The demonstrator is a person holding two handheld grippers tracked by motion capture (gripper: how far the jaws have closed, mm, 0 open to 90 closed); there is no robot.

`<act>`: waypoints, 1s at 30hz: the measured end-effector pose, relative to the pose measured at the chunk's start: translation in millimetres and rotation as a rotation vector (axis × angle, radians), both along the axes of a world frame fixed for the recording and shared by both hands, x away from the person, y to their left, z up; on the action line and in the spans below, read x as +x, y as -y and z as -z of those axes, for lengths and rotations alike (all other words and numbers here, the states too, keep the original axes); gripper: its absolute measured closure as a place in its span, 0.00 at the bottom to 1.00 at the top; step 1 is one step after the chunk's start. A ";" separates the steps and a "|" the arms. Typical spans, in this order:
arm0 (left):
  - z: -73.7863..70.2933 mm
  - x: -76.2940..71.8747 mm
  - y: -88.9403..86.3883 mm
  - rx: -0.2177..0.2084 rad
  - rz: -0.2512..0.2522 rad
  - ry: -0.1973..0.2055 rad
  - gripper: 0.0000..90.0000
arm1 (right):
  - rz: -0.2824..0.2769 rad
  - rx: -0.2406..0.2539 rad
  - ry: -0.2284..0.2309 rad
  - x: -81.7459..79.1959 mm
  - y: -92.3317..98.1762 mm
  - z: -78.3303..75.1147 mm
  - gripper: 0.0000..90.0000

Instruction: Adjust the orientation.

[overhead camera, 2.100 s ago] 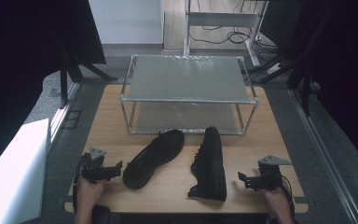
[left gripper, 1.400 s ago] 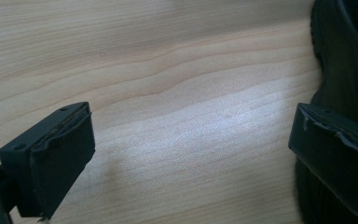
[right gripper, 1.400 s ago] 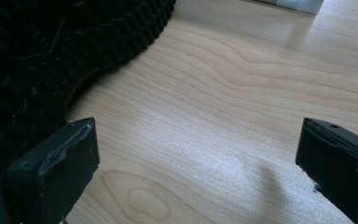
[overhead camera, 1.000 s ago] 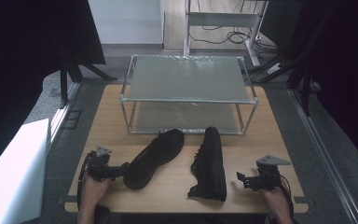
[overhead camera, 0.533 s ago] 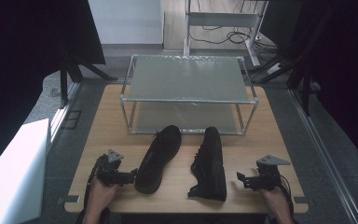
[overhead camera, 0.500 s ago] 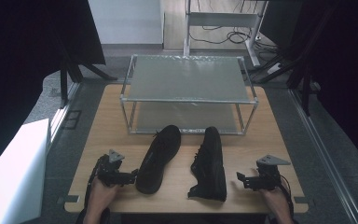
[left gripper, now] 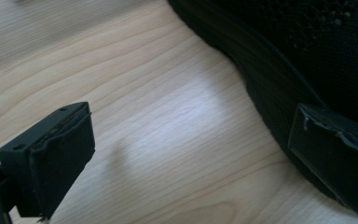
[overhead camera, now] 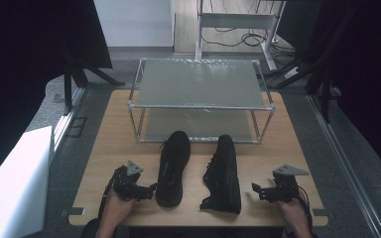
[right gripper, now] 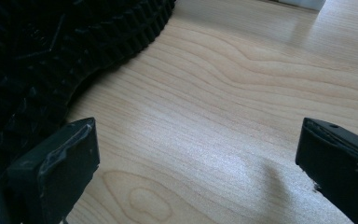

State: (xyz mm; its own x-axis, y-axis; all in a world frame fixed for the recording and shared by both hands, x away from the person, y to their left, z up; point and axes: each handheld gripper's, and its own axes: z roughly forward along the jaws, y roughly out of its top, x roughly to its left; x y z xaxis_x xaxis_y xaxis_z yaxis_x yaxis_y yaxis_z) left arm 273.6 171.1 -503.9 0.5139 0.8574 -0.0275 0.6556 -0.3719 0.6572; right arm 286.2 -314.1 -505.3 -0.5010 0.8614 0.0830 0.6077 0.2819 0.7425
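Two black shoes lie on the wooden table [overhead camera: 104,148] in the high view. The left shoe [overhead camera: 172,166] stands upright with its toe toward the rack. The right shoe [overhead camera: 224,173] lies on its side, its ridged sole [right gripper: 37,56] facing my right gripper. My left gripper [overhead camera: 146,191] is open at the left shoe's heel; in the left gripper view one pad [left gripper: 335,161] rests against the shoe's side [left gripper: 279,79] and the other pad [left gripper: 58,156] is over bare wood. My right gripper [overhead camera: 258,191] is open beside the right shoe's heel, holding nothing.
A two-tier metal-framed rack [overhead camera: 201,84] with frosted shelves stands at the back of the table, just beyond the shoe toes. A white box [overhead camera: 10,183] sits off the table's left edge. Dark panels flank both sides.
My left gripper has moved right to the left shoe's heel, and that shoe has swung from a diagonal to point straight at the rack. The right gripper has stayed put.
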 end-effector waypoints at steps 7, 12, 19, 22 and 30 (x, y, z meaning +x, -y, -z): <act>1.2 0.0 13.0 -0.009 0.030 0.006 0.00 | 0.001 0.003 -0.002 0.2 0.0 0.2 0.00; 3.2 0.5 23.1 -0.014 0.046 0.009 0.00 | -0.006 0.000 -0.009 0.5 -0.6 0.7 0.00; -0.2 0.7 19.8 -0.026 0.026 0.045 0.00 | 0.002 0.013 -0.005 0.5 0.9 0.3 0.00; -1.5 0.2 11.9 -0.030 -0.003 0.067 0.00 | 0.006 0.040 -0.007 0.5 1.9 -1.2 0.00; 0.2 0.5 -6.3 -0.029 -0.054 0.064 0.00 | -0.012 0.077 -0.005 1.1 -1.5 -10.3 0.00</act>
State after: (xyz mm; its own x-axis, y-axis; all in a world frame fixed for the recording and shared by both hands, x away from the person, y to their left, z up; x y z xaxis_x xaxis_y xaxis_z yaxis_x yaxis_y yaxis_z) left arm 274.1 177.4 -504.1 0.4688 0.8831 -0.0215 0.6307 -0.3176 0.7081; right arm 287.3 -312.7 -495.0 -0.5104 0.8465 0.1512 0.6085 0.2313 0.7591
